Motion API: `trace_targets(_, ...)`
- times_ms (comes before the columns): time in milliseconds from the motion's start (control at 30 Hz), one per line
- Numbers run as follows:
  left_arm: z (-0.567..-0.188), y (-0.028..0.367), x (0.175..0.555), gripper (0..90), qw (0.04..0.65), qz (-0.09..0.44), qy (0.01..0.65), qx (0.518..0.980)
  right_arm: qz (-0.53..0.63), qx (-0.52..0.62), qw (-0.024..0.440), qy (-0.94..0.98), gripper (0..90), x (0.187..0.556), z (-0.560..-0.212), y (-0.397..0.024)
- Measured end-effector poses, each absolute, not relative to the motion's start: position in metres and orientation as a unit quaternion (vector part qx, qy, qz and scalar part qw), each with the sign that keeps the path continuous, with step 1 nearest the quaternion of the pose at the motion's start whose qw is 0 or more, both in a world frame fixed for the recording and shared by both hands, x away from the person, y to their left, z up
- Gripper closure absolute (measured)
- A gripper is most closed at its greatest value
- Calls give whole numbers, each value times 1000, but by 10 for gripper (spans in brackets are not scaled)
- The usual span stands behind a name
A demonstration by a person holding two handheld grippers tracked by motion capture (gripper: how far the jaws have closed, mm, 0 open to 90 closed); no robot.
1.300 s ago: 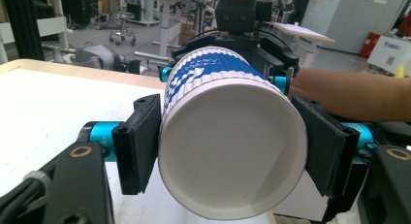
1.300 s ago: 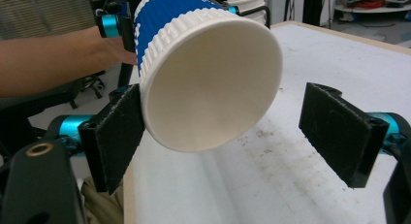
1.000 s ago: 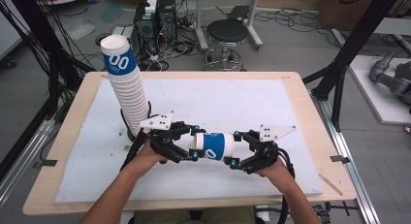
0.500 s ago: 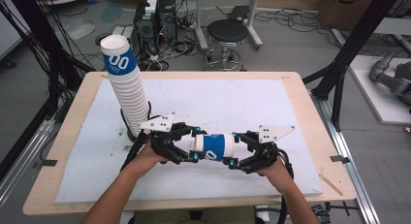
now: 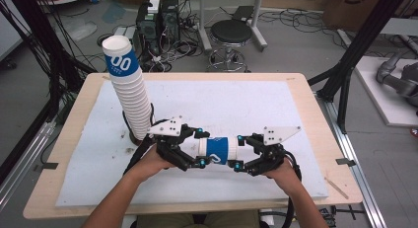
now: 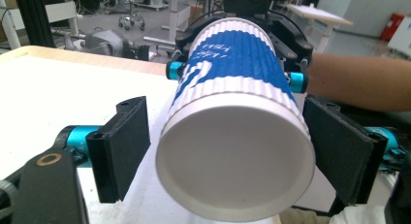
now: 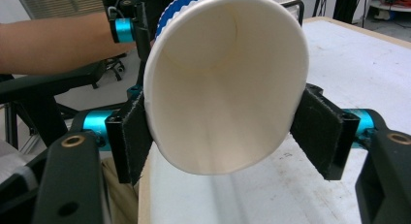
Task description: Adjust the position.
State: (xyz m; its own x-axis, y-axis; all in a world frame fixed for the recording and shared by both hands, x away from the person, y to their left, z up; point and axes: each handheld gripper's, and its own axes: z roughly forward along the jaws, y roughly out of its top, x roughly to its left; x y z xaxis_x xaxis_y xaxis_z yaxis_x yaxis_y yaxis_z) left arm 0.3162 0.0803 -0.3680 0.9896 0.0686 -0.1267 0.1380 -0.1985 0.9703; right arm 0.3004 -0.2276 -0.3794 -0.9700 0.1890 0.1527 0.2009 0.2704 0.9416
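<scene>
A white paper cup with a blue ribbed sleeve [image 5: 217, 150] hangs sideways above the white mat, between my two grippers. My right gripper [image 5: 238, 152] is shut on its wide end; in the right gripper view the pads [image 7: 130, 136] press both sides of the open mouth of the cup [image 7: 223, 88]. My left gripper [image 5: 201, 149] is open around the base end. In the left gripper view the cup's closed bottom [image 6: 232, 161] faces the camera. There the left pad [image 6: 123, 146] stands apart from the cup wall, and the right pad sits close beside it.
A tall leaning stack of the same cups [image 5: 130, 95] stands at the left of the white mat [image 5: 246, 99], close behind my left hand. The mat covers a wooden table [image 5: 74, 119]. A stool [image 5: 230, 30] and cables lie on the floor beyond.
</scene>
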Motion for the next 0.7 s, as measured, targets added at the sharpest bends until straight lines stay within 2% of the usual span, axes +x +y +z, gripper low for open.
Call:
trace_targets(300, -357, 83, 314, 155, 612, -3, 63, 788, -559, -117, -20, -820, 289, 300, -371, -231)
trace_targets(400, -348, 80, 311, 154, 588, 20, 48, 807, -526, -117, -37, -841, 289, 301, -364, -231)
trace_targets(700, -336, 67, 314, 156, 531, 26, 30, 846, -462, -98, -60, -880, 288, 303, -344, -224)
